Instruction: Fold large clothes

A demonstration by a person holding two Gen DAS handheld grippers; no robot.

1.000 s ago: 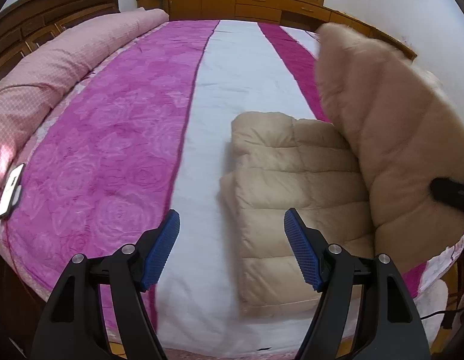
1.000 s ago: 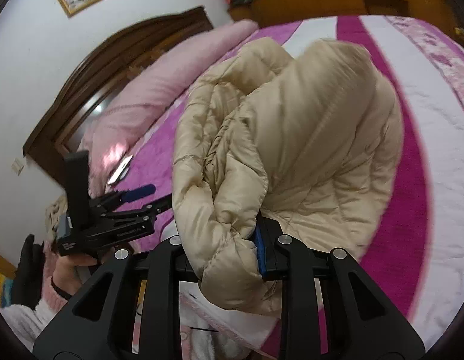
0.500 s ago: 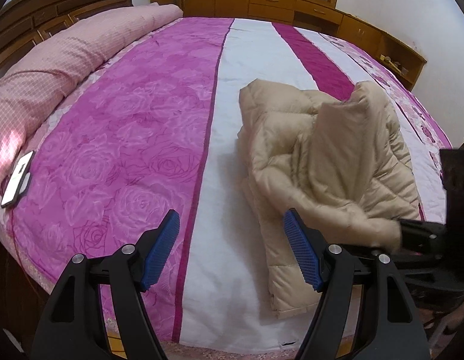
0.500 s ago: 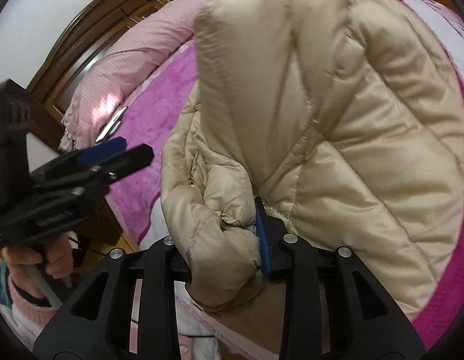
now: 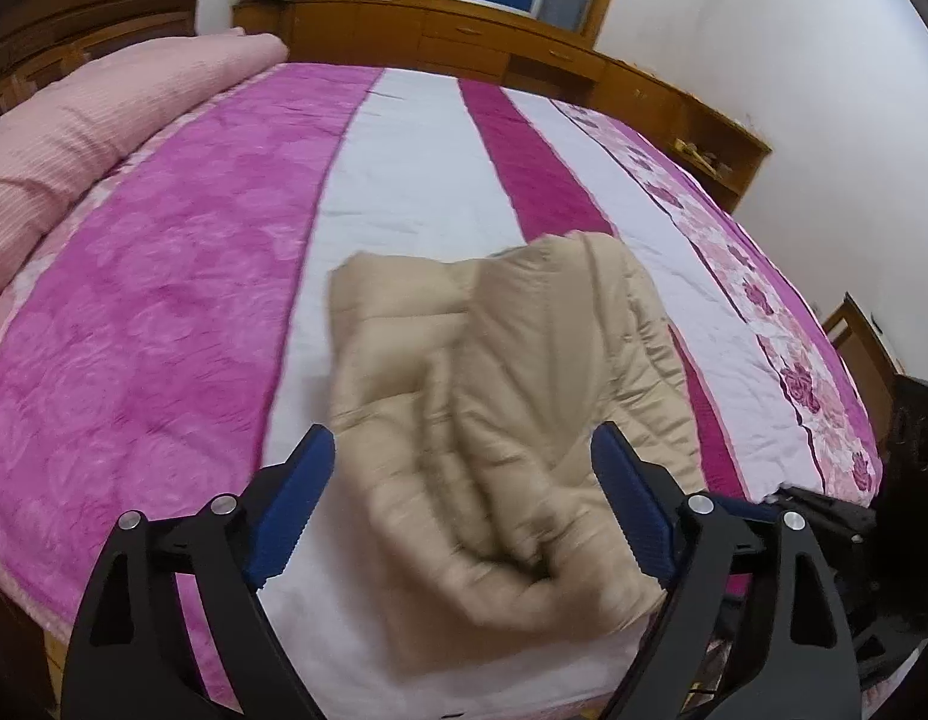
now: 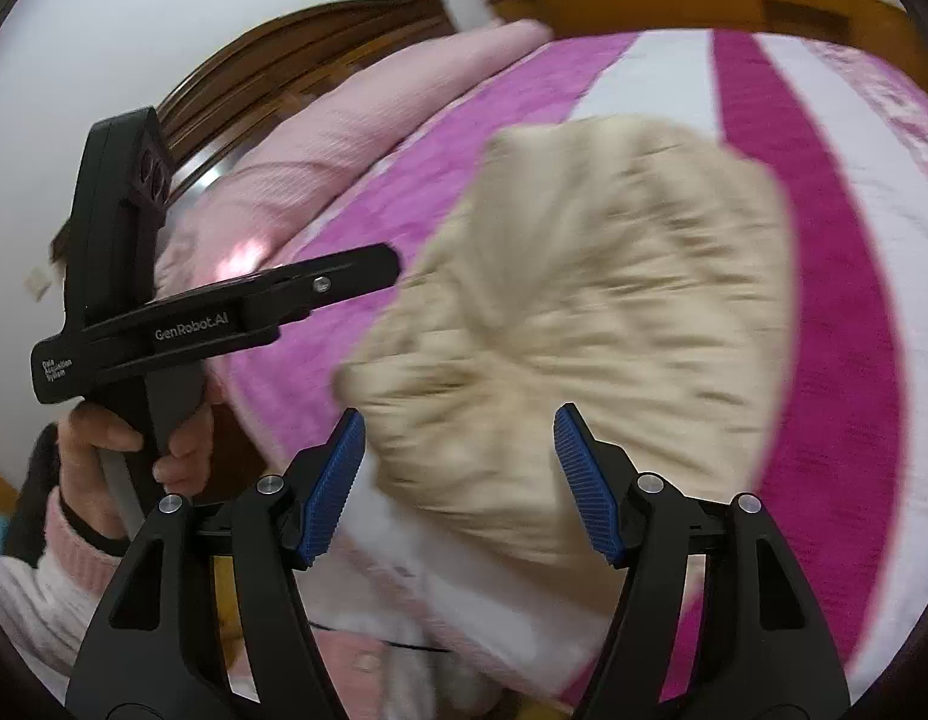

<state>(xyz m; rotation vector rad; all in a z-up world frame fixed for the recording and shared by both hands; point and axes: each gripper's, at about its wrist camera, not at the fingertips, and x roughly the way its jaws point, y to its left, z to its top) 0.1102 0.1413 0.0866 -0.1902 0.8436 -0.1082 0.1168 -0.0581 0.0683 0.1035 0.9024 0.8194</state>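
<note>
Right hand-held gripper [image 6: 458,480] opening, empty — beige jacket [image 6: 584,324] on pink-striped bed [image 6: 836,312], wooden headboard [image 6: 296,54] behind

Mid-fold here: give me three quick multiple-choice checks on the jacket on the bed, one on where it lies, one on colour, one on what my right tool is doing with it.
1. The puffy jacket lies on the bedspread mostly over:
A. the white stripe near the foot edge
B. the pink pillow roll
C. the wooden cabinet

2. The jacket's colour is:
A. navy
B. beige
C. red

3. The right tool is:
A. clamped on the jacket
B. apart from the jacket, pads bare
C. gripping the bedspread

Answers:
1 A, the left wrist view shows it on the white band close to the near edge.
2 B, it reads beige in both views.
3 B, its jaws are opening and nothing sits between the blue pads.
</note>
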